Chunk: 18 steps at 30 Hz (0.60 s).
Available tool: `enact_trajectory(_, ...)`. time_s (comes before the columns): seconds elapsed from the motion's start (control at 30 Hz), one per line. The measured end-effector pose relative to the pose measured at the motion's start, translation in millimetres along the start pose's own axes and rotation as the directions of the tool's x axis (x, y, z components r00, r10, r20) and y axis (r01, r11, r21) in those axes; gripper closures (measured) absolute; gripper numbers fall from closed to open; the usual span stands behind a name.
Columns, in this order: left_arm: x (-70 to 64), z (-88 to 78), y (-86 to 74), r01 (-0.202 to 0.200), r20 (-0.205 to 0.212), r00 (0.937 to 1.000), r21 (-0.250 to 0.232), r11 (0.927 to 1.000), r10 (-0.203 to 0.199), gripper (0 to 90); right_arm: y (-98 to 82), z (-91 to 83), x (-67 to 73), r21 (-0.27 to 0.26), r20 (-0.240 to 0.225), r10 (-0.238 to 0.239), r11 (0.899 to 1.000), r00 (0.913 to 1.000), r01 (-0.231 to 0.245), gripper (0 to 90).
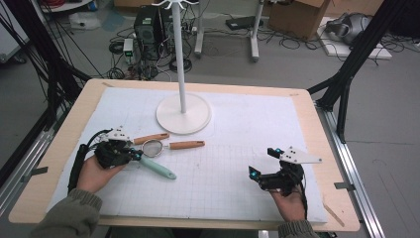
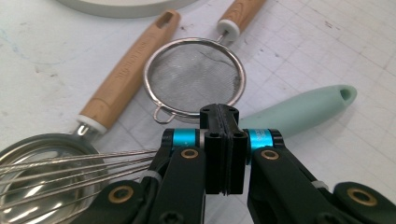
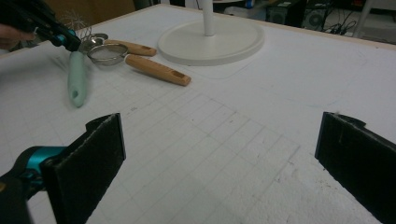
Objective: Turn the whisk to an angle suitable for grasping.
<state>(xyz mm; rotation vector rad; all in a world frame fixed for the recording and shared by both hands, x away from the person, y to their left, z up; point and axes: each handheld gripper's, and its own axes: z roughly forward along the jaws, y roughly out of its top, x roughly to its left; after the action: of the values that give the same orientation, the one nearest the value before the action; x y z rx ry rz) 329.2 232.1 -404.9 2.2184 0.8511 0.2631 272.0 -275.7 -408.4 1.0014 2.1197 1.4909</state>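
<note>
A wide white gridded mat [image 1: 237, 148] covers the wooden table, and at its far middle stands a white round-based rack with a thin upright pole [image 1: 183, 111]. Near the left side lies a cluster of kitchen tools: a whisk with steel wires and a mint-green handle [image 1: 157, 168], a small round steel mesh strainer with a wooden handle [image 1: 171, 146], and a second wooden-handled utensil with a shiny steel bowl [image 1: 151, 138] just left of the strainer.

The left gripper [image 2: 223, 122] sits over this cluster with its jaws pressed together, nothing visible between the pads; the green handle runs out to the right just behind them, and the whisk wires fan out to their left. The right gripper [image 1: 263, 162] rests near the right, well apart from the tools, jaws spread wide and empty.

The work looks to be picking up the whisk, perhaps to hang it on the rack. To do it well, the left jaws should open first, straddle the green handle close to the wires, then close squarely.

Lettering is stamped along the second utensil's wooden handle, too small to read.
</note>
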Motion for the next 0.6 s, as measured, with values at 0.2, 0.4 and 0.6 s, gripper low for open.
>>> enact_trajectory(0.2,-6.5,-2.8,-2.0,-0.018,-0.004,0.9998,0.019,0.9996,0.018,88.6,0.1,-0.8,-0.9,0.000,0.003,0.002,1.000,1.0000,-0.002,0.2)
enact_trajectory(0.4,-10.9,-4.0,-4.5,-0.027,0.001,0.9996,0.022,0.9994,0.027,87.3,0.3,-0.6,-0.3,0.000,0.003,0.004,1.000,1.0000,-0.004,0.2)
enact_trajectory(0.6,-8.3,-2.0,-8.8,-0.013,0.003,0.9999,0.021,0.9997,0.013,87.4,0.5,-0.4,-0.1,-0.002,0.001,0.001,1.000,1.0000,-0.001,0.2)
